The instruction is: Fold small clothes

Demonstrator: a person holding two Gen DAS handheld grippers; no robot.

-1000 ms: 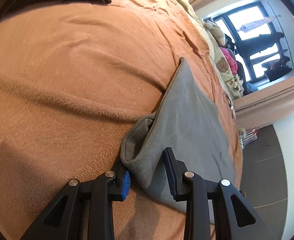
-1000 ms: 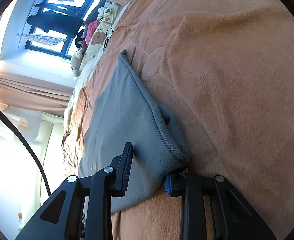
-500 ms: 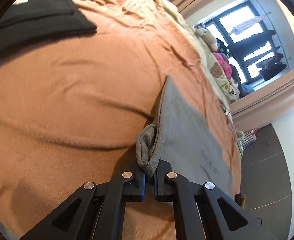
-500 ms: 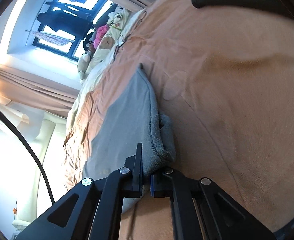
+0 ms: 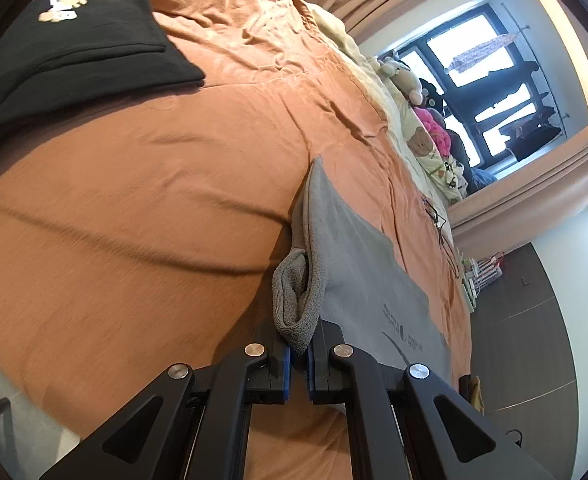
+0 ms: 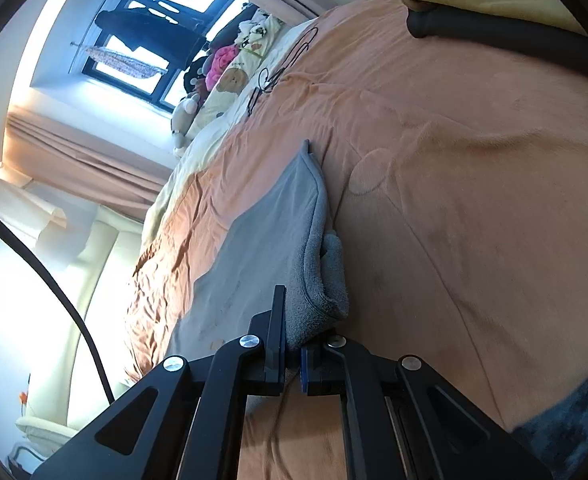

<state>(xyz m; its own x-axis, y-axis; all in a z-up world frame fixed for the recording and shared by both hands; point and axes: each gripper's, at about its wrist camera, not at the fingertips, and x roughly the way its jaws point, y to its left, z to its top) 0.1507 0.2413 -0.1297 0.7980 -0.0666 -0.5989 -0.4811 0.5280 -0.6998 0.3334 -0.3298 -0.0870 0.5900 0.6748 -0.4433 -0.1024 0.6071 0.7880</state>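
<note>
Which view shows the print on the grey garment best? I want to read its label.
The left wrist view: the grey garment shows its dark print near the left gripper. The right wrist view shows the garment plain, no print, pinched by the right gripper.

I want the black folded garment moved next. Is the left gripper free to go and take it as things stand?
Probably not yet. The left gripper is shut on a corner of the grey garment, so it would have to let go first. The orange blanket between it and the black folded garment looks bare.
</note>
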